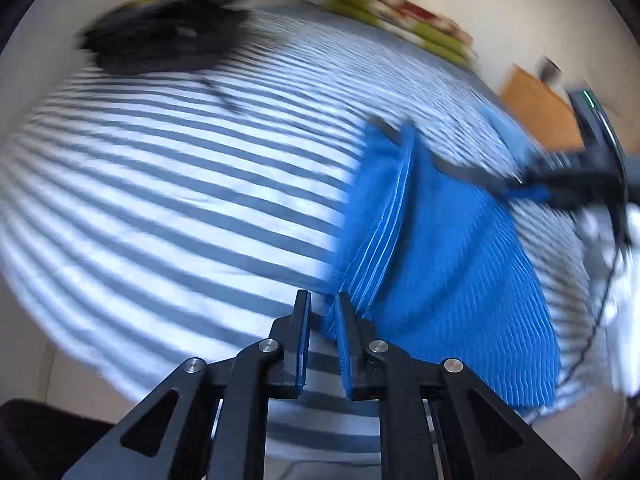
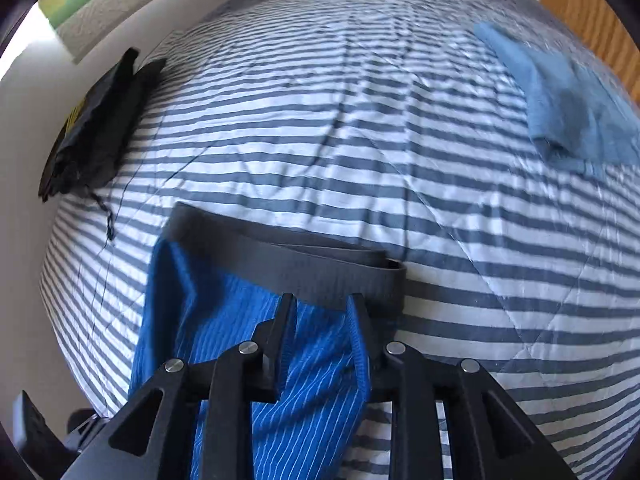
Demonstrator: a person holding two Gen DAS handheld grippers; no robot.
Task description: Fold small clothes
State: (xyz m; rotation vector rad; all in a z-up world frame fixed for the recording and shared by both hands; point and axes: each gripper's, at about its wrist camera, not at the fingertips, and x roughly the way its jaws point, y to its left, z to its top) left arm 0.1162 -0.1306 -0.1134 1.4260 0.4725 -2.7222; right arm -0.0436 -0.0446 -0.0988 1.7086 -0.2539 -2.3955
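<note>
A bright blue ribbed garment (image 2: 256, 380) with a dark grey waistband (image 2: 304, 268) lies on a bed under a grey-and-white striped quilt (image 2: 360, 128), near the bed's near edge. The right gripper (image 2: 322, 312) stands over the garment just below the waistband, its jaws narrowly parted with a raised fold of blue cloth between them; the pads do not clearly press on it. In the blurred left wrist view, the left gripper (image 1: 323, 308) hovers at the garment's (image 1: 440, 248) edge, jaws narrow, with only striped quilt showing in the gap. A folded light blue cloth (image 2: 568, 96) lies toward the bed's far right corner, and a black bundle (image 2: 92, 132) sits at its left edge.
</note>
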